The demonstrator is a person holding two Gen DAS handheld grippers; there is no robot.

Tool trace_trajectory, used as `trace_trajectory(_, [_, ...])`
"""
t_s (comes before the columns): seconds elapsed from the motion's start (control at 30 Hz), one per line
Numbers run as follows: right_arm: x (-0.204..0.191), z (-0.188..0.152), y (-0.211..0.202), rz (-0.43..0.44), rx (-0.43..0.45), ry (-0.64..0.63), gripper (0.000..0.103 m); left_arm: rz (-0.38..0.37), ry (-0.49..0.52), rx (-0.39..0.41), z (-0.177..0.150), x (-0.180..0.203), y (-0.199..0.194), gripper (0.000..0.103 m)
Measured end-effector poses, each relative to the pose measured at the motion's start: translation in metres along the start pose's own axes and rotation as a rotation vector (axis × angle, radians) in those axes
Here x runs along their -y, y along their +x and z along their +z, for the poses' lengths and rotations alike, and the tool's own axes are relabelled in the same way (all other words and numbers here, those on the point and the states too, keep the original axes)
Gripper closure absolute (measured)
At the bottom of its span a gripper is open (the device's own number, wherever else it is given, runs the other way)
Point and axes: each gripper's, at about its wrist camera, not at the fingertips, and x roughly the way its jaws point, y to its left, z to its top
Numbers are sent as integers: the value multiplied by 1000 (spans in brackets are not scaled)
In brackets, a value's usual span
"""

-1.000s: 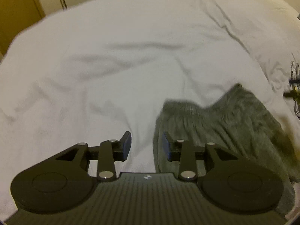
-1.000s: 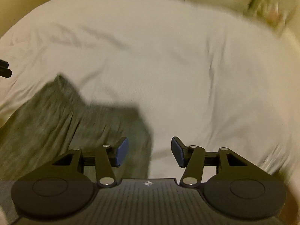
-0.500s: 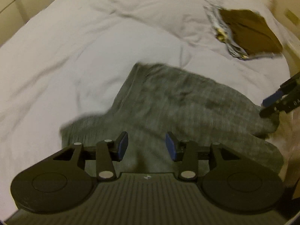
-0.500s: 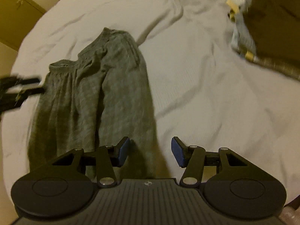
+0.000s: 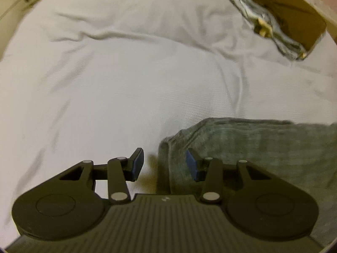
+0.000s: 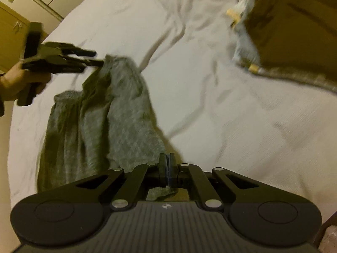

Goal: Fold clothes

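White bed sheet fills both views, wrinkled. Grey garment lies on it, stretched between my two grippers. Brown cloth item sits well apart at the far edge. My right gripper: fingers pressed together, pinching a near corner of the grey garment. My left gripper: fingers spread wide, garment's gathered edge between them, not clamped. Hand holds it.
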Motion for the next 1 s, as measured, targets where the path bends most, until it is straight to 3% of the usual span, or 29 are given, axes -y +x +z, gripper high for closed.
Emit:
trace_trajectory(0.1, [7,6,-2,-15,19,12,102,-41,85,-38,4,5,18,72])
trace_trajectory(0.13, [9,8,0,-22,19,11,103,-49,106,-38,5,6,19,85])
trace_trajectory(0.2, [10,13,-1,-53,29,-16,103,-60,131,-21,8,6,15,96])
trace_trajectory(0.37, [12,36,-31,-187,153,-74,103,-28,29,123,19,-18,-10,96])
trace_trajectory(0.43, [17,43,-34,-213,176,-64,103,-39,-24,124,21,-26,-4,95])
trace_trajectory(0.6, [30,47,-6,-174,105,-42,98,-16,-124,80,15,-33,14,79])
trace_trajectory(0.73, [38,32,1,-135,89,54,72,21,-170,103,0,-35,-5,67])
trace_trajectory(0.83, [45,21,9,-103,74,115,64,51,-237,116,-20,-40,-29,65])
trace_trajectory(0.93, [49,16,19,-103,51,130,64,90,-346,112,-50,-44,-55,61])
trace_trajectory(1.0, [51,16,26,-123,29,112,91,114,-407,84,-74,-46,-69,61])
